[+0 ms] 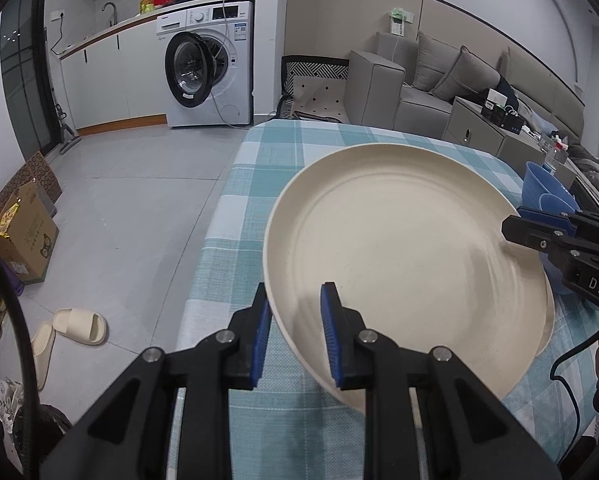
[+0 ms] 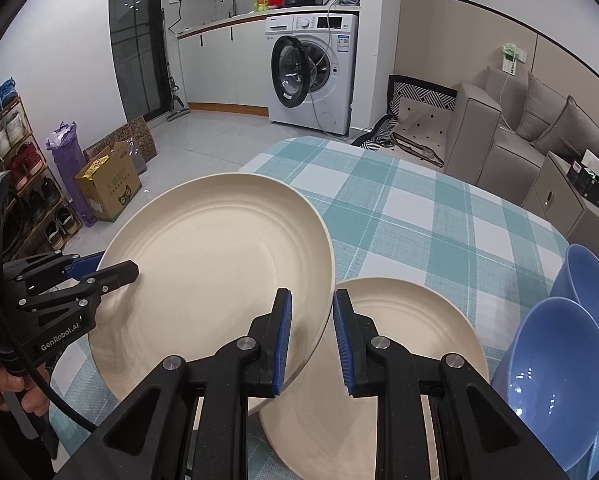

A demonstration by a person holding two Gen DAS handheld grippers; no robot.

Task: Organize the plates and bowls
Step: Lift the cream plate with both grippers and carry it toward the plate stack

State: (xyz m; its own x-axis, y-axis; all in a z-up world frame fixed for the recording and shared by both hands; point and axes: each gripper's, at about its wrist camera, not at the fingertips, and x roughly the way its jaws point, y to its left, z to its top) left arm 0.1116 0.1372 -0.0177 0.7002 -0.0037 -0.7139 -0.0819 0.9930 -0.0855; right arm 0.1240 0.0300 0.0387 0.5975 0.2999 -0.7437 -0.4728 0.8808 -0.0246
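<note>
both hand-held grippers are on the same big cream plate [image 2: 215, 264]. in the left wrist view the left hand-held gripper [image 1: 295, 332] sits bottom centre with its blue pads nearly closed, pinching the plate's near rim. the right hand-held gripper [image 2: 311, 340], bottom centre of its own view, clamps the opposite rim the same way, and it also pokes in from the right edge of the left view. the plate is tilted and looks lifted off the tabletop [image 2: 427, 208], which has a teal and white checked cloth. a second cream plate [image 2: 411, 320] lies flat on the cloth, lower centre-right of the right view, partly under the held one. blue bowls [image 2: 555, 360] sit tipped at the lower right edge there, just beside that plate. a hand [image 2: 3, 388] shows at the lower left.
</note>
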